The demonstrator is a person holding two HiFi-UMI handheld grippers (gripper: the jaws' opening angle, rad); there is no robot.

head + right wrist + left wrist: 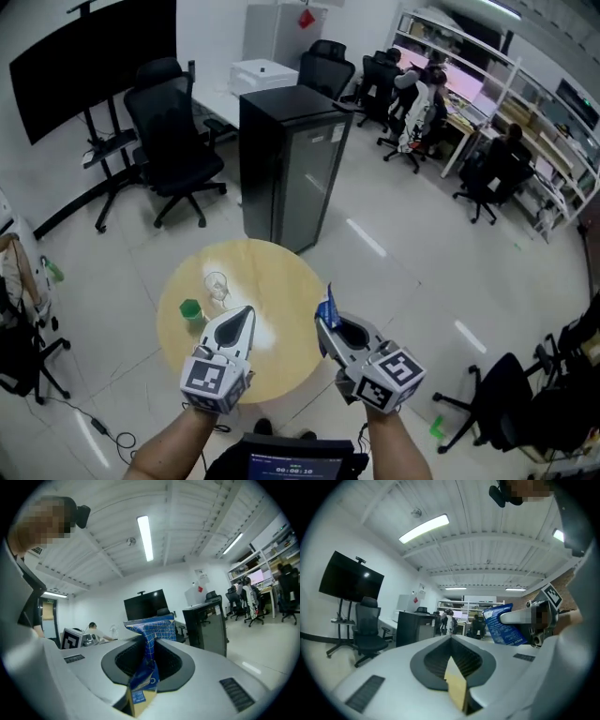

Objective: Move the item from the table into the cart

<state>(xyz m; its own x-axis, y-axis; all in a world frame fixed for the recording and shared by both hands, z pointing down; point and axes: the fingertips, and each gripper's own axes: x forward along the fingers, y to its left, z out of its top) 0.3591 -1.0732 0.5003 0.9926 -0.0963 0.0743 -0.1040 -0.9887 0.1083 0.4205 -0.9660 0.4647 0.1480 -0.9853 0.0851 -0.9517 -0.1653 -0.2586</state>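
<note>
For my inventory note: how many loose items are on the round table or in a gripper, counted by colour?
Green: 1, the cup on the table
Clear: 1, the glass on the table
Blue: 1, the packet in the right gripper
Total: 3

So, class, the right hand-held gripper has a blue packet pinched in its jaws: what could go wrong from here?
1. The right hand-held gripper pinches only a crumpled strip of the blue packet, so it may slip out.
2. The glass and green cup stand on the table close to the left hand-held gripper. A careless swing could tip them.
3. No cart shows in any view, so the carry may need a turn among office chairs.
</note>
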